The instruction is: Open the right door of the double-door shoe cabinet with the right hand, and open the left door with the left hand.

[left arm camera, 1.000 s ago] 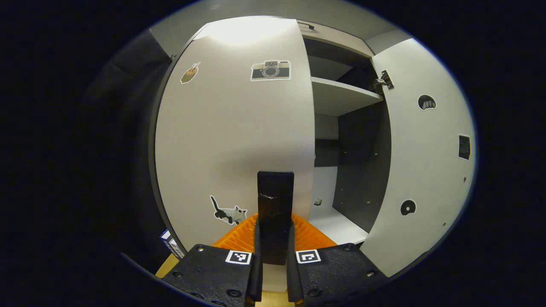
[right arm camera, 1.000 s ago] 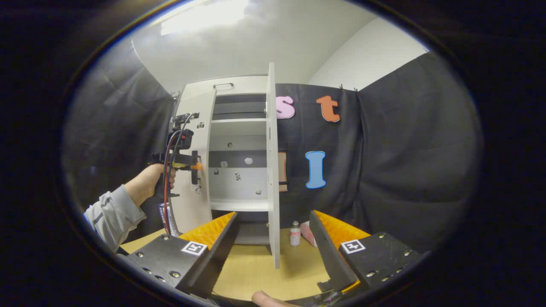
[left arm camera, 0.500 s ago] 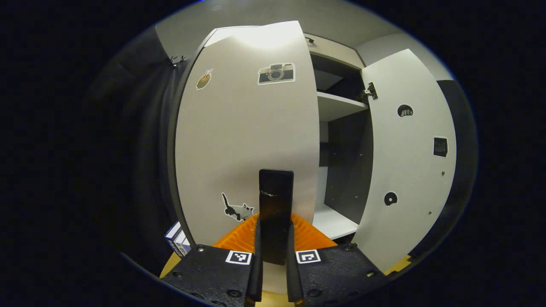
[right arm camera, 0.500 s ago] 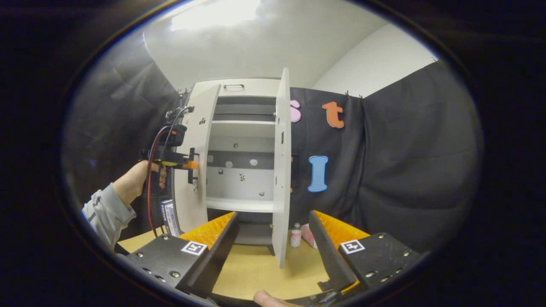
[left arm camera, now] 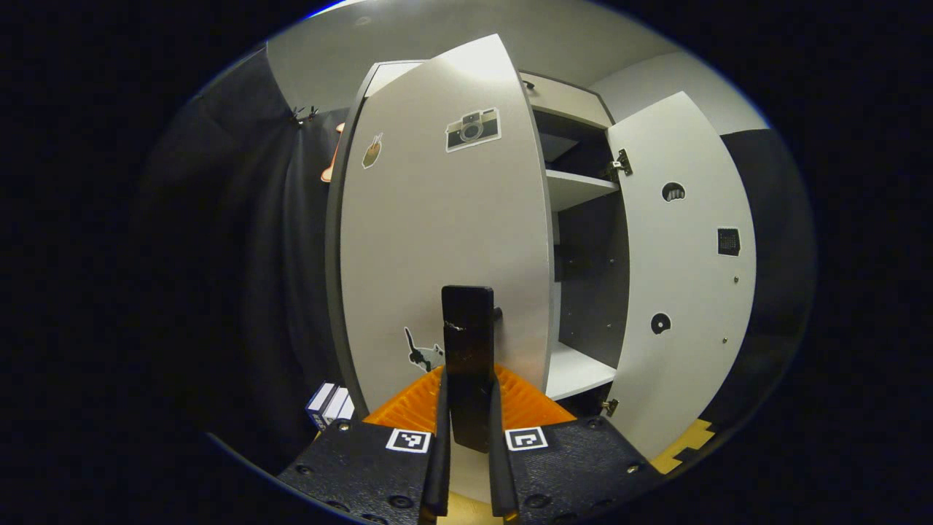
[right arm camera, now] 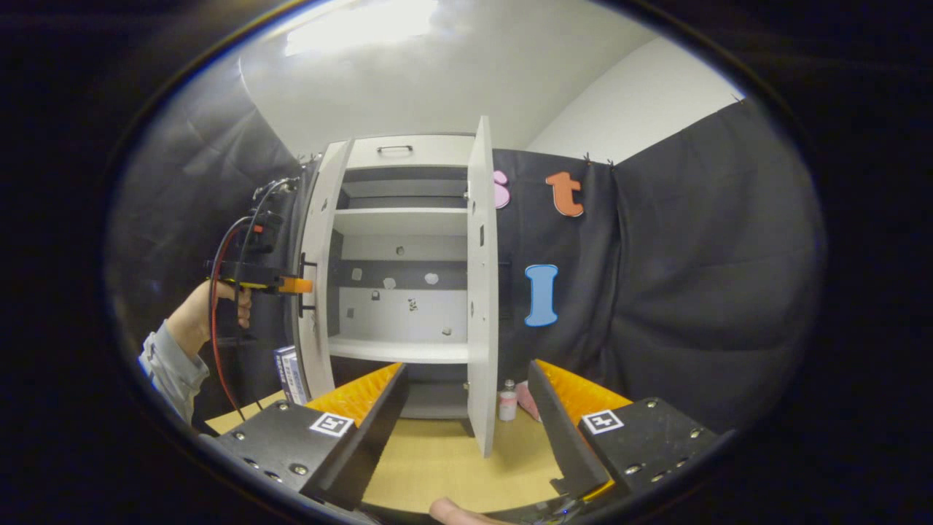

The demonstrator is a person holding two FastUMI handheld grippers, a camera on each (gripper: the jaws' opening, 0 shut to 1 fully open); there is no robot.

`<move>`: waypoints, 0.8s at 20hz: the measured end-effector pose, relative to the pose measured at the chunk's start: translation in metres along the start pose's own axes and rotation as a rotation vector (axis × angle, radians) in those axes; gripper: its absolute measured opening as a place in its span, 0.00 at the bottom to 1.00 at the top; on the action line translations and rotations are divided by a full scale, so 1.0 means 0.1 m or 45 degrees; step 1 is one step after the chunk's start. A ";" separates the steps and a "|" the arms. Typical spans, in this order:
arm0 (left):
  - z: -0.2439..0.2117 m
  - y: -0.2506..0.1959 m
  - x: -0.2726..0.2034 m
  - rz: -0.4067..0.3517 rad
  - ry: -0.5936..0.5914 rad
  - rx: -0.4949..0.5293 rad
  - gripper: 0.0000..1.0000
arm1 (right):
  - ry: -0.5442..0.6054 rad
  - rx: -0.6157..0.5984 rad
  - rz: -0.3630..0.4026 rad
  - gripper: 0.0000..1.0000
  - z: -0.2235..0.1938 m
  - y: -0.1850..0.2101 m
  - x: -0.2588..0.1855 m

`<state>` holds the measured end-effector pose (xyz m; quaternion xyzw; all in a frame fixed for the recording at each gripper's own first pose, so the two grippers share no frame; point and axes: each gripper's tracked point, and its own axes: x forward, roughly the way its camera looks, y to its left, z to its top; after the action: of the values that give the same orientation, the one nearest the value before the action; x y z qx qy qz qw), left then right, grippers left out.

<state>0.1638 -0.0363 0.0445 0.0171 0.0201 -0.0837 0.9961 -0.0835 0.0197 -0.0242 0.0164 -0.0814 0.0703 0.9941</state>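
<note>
Left gripper view: my left gripper [left arm camera: 466,437], fingers clamped on handle [left arm camera: 467,343], swings left door [left arm camera: 437,240]; right gripper [right arm camera: 466,408] fingers apart, right door [right arm camera: 482,292] open

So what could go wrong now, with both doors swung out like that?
1. The left gripper is shut on the black bar handle of the white left door. Swinging wider, the door might hit the small blue-and-white boxes standing beside it.

2. The white right door stands free of the open right gripper. Its lower corner sits near the small pink-and-white bottle on the wooden floor; a nudge could perhaps tip the bottle.
</note>
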 end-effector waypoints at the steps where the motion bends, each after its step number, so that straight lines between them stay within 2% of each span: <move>1: -0.01 0.01 -0.01 0.007 0.001 -0.007 0.23 | 0.004 -0.001 0.014 0.98 -0.03 0.06 -0.01; 7: -0.03 0.26 -0.16 0.081 -0.001 0.029 0.22 | 0.003 0.020 0.055 0.98 -0.07 0.23 -0.04; 13: -0.01 0.55 -0.23 0.200 -0.028 0.014 0.09 | -0.012 0.077 0.056 0.98 -0.05 0.28 -0.02; 16: -0.02 0.88 -0.29 0.312 -0.027 0.042 0.02 | -0.006 0.079 0.069 0.98 -0.07 0.34 0.00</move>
<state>0.1495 0.0551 0.0461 0.0350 0.0059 0.0383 0.9986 -0.0877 0.0537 -0.0302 0.0451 -0.0820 0.0996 0.9906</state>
